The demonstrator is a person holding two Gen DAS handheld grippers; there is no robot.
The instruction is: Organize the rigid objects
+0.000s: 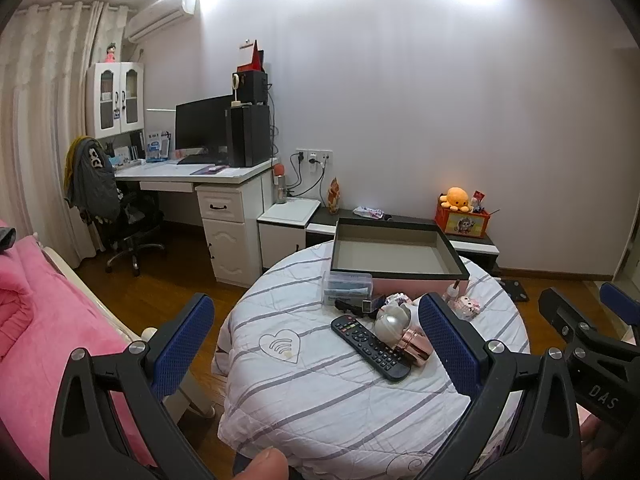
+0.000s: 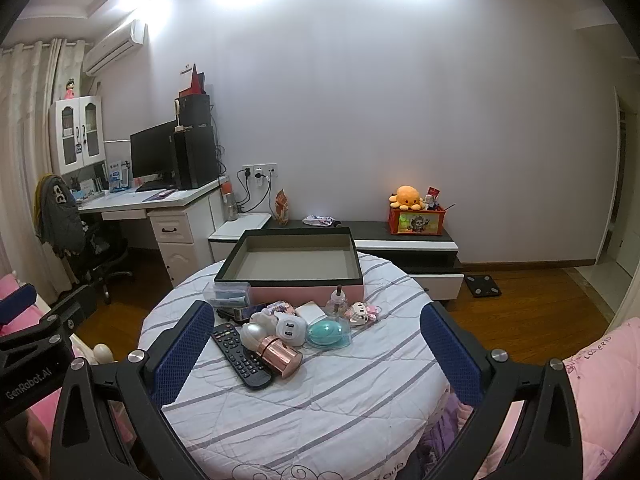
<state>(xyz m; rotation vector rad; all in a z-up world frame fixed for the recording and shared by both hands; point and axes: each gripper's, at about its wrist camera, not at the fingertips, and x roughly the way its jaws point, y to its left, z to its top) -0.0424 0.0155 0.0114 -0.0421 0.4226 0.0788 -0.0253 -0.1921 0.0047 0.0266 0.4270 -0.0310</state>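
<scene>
A round table under a white striped quilt (image 1: 304,404) (image 2: 320,404) carries a cluster of small items. Among them are a black remote (image 1: 370,346) (image 2: 240,354), a rose-gold cylinder (image 1: 414,346) (image 2: 280,354), a white ball-shaped piece (image 2: 254,332), a white USB charger (image 2: 290,330), a teal egg in a clear case (image 2: 328,334), a small glass bottle (image 2: 338,304), a pink toy (image 2: 362,312) and a clear plastic case (image 1: 347,288) (image 2: 226,296). Behind them stands an open pink box with a black rim (image 1: 400,276) (image 2: 292,290), empty inside. My left gripper (image 1: 316,344) and right gripper (image 2: 318,354) hover open, short of the cluster, holding nothing.
A pink bed (image 1: 36,320) lies at the left, and pink bedding (image 2: 600,380) at the right. A white desk with a monitor (image 1: 200,172) and an office chair (image 1: 120,220) stand at the back left. A low cabinet (image 2: 404,242) holds a red box with an orange plush. A scale (image 2: 482,284) lies on the wooden floor.
</scene>
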